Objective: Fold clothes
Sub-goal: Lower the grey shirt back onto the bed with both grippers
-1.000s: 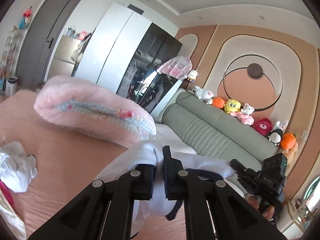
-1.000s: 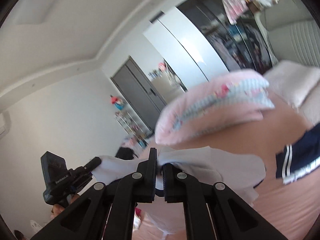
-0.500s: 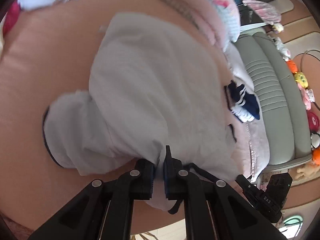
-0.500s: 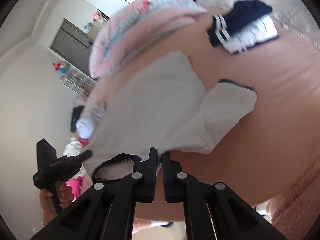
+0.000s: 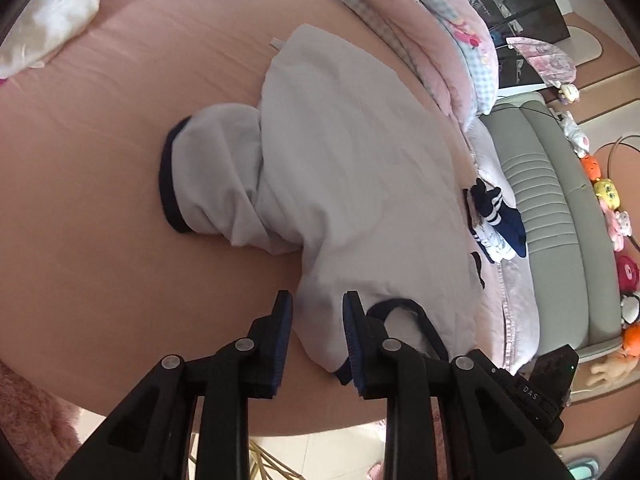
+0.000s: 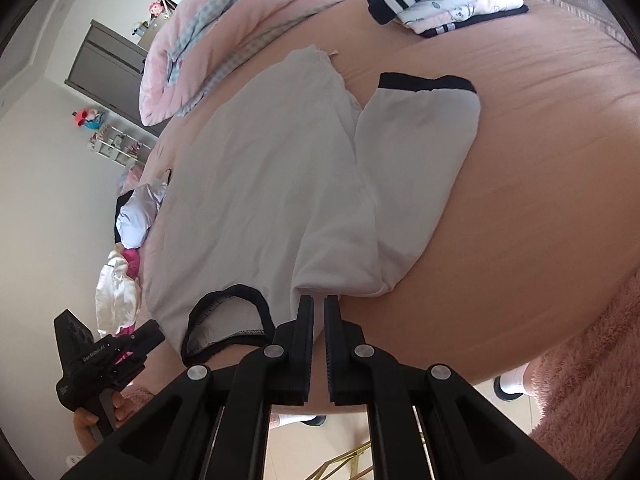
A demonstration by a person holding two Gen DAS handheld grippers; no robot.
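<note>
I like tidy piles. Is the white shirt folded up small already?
No, the white shirt lies spread flat on the pink bed with one sleeve stretched out.

Right claw [image 6: 319, 300] grip on shirt [image 6: 264, 200] hem unclear.

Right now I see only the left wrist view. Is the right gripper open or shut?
Observer: The right gripper is shut, with its tips at the shoulder edge of the white shirt. I cannot tell if cloth is pinched.
Operator: How does the sleeve on that side lie? My view hardly shows it.
Observer: The sleeve lies flat on the pink sheet, spread away from the shirt's body, with its dark cuff at the far end.
Operator: Is something close to that cuff?
Observer: A folded stack lies beyond it, apart from the cuff, with bare sheet between them.
</note>
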